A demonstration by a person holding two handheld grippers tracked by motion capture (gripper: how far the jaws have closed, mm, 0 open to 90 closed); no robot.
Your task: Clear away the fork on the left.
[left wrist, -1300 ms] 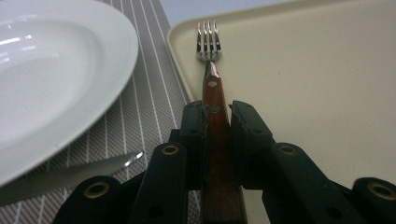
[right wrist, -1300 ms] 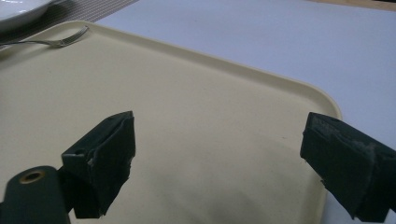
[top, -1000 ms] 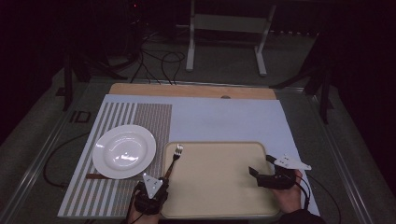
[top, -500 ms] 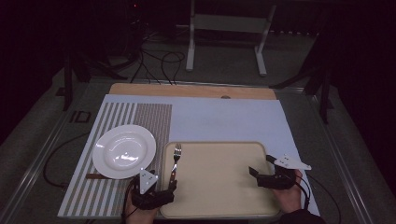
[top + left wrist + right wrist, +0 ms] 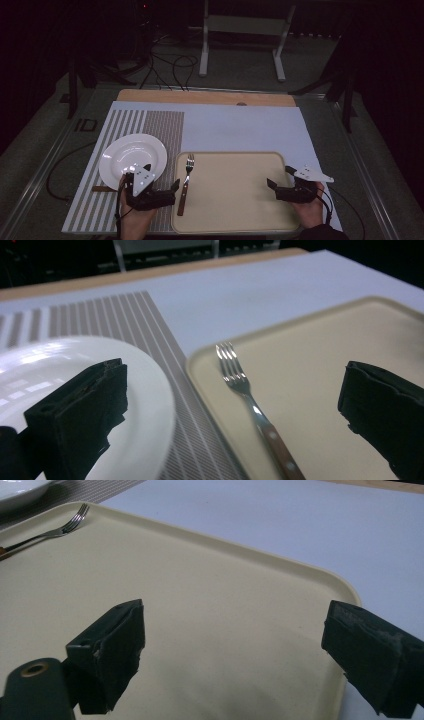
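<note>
**Fork on the tray's edge, both grippers empty**

The fork (image 5: 185, 179) lies at the beige tray's (image 5: 235, 200) 9 o'clock rim, handle overhanging. The left gripper (image 5: 172, 189), jaws wide, holds nothing; likewise the right gripper (image 5: 270, 184). A careless grab may skid the fork or knock the white plate (image 5: 132, 157). A striped mat (image 5: 150, 130) covers the table; the room is dark.
</note>
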